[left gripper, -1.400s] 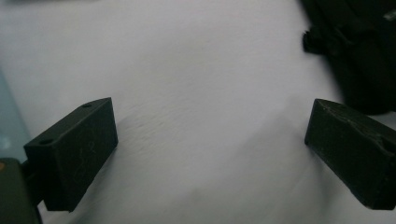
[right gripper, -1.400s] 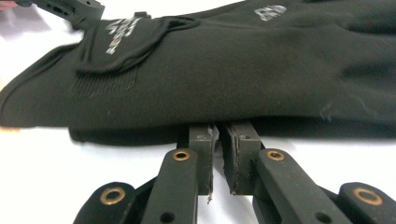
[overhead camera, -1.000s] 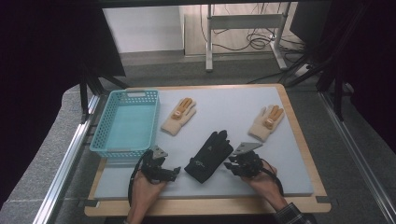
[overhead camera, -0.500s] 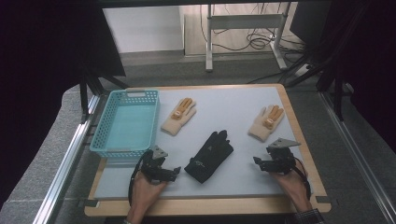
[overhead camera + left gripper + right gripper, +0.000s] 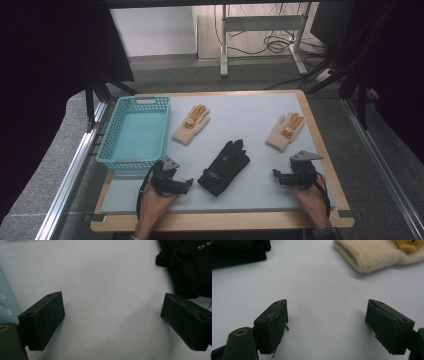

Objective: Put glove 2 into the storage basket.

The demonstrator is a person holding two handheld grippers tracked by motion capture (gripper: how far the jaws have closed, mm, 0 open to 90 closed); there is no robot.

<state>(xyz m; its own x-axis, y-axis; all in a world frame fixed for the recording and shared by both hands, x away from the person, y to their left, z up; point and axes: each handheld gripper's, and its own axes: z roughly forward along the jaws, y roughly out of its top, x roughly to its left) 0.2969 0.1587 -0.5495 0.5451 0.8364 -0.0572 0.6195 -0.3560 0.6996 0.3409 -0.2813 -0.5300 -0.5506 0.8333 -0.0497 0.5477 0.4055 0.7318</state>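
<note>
A black glove (image 5: 225, 166) lies near the middle front of the grey table top (image 5: 240, 112); its cuff shows in the left gripper view (image 5: 190, 265) and its edge in the right gripper view (image 5: 239, 251). Two cream gloves with orange patches lie farther back, one left of centre (image 5: 192, 125), one to the right (image 5: 285, 131), whose cuff (image 5: 372, 255) shows ahead of the right jaws. My left gripper (image 5: 186, 185) (image 5: 112, 322) rests open just left of the black glove. My right gripper (image 5: 276, 175) (image 5: 327, 325) rests open at the front right, holding nothing.
A turquoise plastic basket (image 5: 120, 131) stands at the table's left side, its wall (image 5: 6, 305) at the left gripper view's edge. A wooden rim (image 5: 225, 220) borders the table. A desk frame with cables (image 5: 260, 30) stands beyond.
My right gripper has drawn away from the black glove to the right and now rests near the front right. The left gripper and the gloves have stayed put.
</note>
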